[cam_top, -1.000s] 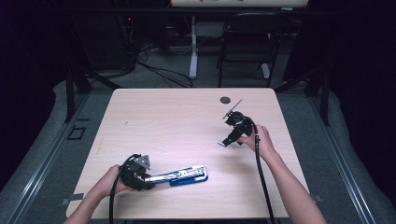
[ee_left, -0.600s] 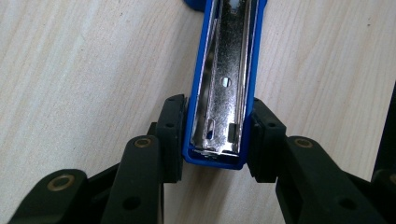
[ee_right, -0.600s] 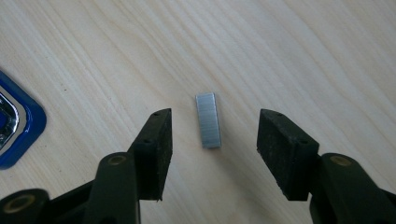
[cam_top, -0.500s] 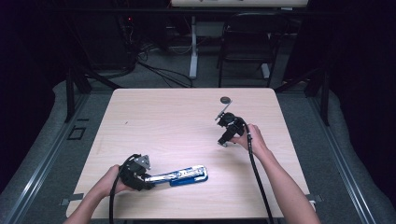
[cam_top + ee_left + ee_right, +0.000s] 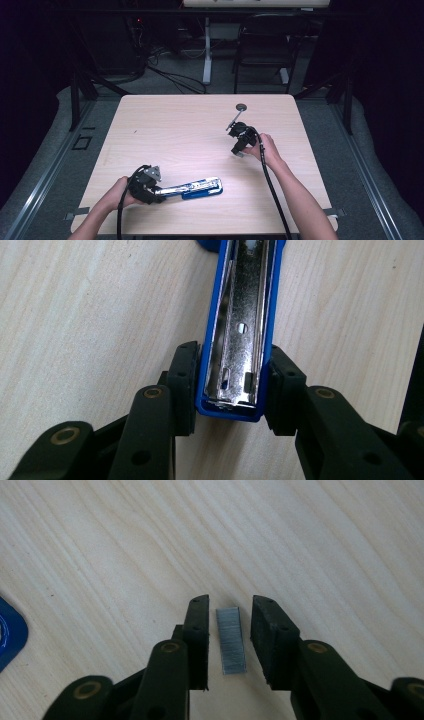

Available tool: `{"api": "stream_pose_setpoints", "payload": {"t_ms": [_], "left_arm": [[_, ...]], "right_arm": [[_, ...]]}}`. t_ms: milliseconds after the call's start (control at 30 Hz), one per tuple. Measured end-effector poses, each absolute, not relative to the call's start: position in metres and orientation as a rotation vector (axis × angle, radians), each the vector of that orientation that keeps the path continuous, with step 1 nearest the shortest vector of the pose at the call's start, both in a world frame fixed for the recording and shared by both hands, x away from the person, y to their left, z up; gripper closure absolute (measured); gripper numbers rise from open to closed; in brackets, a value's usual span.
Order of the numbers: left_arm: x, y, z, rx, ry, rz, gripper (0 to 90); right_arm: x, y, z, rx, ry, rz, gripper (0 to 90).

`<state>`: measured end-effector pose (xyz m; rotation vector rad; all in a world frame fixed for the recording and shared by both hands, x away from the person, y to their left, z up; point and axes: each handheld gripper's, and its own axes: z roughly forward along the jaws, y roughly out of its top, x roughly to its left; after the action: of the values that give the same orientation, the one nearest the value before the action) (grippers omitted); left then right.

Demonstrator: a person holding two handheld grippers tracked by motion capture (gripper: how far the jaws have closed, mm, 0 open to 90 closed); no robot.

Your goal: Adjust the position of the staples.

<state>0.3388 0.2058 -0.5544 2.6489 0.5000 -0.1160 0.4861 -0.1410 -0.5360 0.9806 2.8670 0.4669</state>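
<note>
A blue stapler lies swung open near the table's front edge, its metal staple channel facing up. My left gripper is shut on the stapler's rear end, and in the left gripper view both pads press on its blue sides. At the right of the table, my right gripper points down at the wood. Its jaws have just been closing around a short grey strip of staples that lies flat between them. A sliver of wood shows on each side of the strip, so the pads do not press on it.
A small dark round object sits near the far edge of the light wooden table. A blue corner of the stapler shows at the left of the right gripper view. A chair and cables stand on the floor beyond the table.
My right gripper has shifted a little to the left and lower over the table. The left gripper and the stapler have stayed put.
</note>
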Motion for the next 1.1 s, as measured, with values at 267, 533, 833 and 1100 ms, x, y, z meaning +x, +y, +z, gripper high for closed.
{"api": "stream_pose_setpoints", "payload": {"t_ms": [267,533,833,1100], "left_arm": [[0.3389,0.2059,-0.5544,2.649,0.498,-0.117,63.5],[0.3389,0.2058,-0.5544,2.649,0.498,-0.116,63.4],[0.3386,0.2054,-0.5543,2.652,0.500,-0.114,63.4],[0.3385,0.2054,-0.5542,2.653,0.502,-0.114,63.4]], "right_arm": [[0.4867,-0.1370,-0.5382,0.970,2.870,0.433,72.6],[0.4859,-0.1354,-0.5427,0.988,2.856,0.442,76.6],[0.4866,-0.1352,-0.5437,0.969,2.869,0.402,77.8],[0.4847,-0.1377,-0.5433,0.965,2.851,0.420,78.6]]}}
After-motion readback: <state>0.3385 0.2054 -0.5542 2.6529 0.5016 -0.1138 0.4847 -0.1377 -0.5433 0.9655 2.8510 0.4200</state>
